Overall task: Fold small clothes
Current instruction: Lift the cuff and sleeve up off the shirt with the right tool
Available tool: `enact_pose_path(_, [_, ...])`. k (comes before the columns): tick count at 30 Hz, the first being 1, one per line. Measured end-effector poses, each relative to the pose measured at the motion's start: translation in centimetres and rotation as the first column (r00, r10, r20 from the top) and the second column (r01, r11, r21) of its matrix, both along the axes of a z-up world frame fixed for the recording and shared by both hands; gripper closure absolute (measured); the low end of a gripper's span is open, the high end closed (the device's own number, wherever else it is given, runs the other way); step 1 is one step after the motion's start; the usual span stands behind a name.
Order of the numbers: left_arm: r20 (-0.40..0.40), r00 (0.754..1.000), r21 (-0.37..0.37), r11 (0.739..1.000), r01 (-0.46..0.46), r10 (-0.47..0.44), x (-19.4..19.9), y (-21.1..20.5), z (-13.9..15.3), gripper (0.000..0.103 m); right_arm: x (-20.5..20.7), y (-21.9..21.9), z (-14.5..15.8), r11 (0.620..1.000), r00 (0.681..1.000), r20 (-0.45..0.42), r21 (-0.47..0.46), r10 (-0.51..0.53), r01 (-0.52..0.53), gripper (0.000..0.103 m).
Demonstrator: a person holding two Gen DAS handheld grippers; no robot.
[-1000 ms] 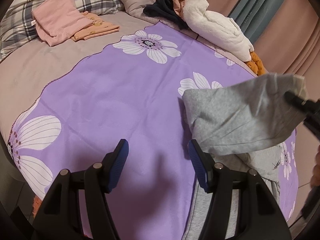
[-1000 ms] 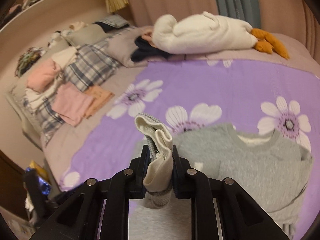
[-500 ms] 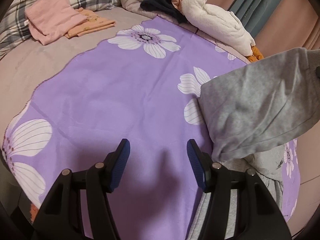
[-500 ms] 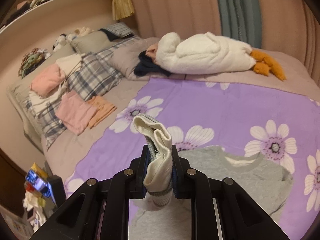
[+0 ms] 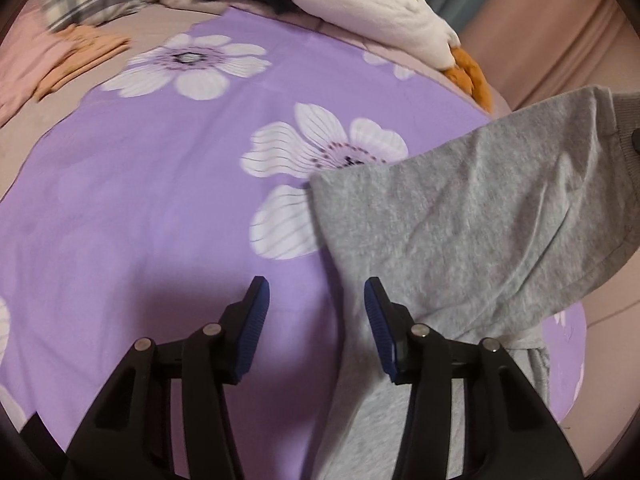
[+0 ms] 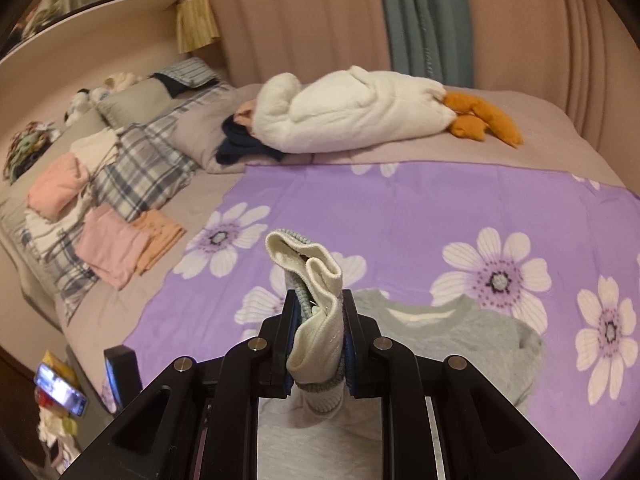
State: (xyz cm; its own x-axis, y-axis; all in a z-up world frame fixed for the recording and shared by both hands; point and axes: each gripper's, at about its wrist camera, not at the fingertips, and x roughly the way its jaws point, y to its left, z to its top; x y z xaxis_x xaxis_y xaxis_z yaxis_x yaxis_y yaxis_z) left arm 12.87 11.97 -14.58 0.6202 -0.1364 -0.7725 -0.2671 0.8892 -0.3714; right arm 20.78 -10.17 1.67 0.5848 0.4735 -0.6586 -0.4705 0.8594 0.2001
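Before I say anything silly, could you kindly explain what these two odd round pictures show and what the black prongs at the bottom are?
Each picture comes from a fisheye camera on a hand-held two-finger gripper, looking along its fingers; a person holds one in each hand. The left gripper has blue pads, and its jaws are closing with nothing between them yet; it hovers over the purple flowered sheet beside a lifted grey sleeve. The right gripper is clamped on that sleeve's ribbed cuff, turned to show its cream lining. The rest of the grey sweatshirt lies on the sheet. Folded pink clothes and a white plush toy sit further back.
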Motion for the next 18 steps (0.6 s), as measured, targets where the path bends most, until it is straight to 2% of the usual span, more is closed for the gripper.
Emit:
enact_pose_path(12, [-0.094, 0.995, 0.046, 0.998, 0.031, -0.027, 2.9, -1.4, -2.9, 0.056, 1.0, -3.6, -2.3, 0.994, 0.993, -0.040, -0.013, -0.111, 0.111, 0.083])
enact_pose_path(18, [-0.113, 0.993, 0.073, 0.997, 0.040, -0.031, 3.8, -1.7, -3.6, 0.056, 1.3, -4.3, -3.3, 0.990, 0.989, -0.054, -0.033, -0.138, 0.137, 0.083])
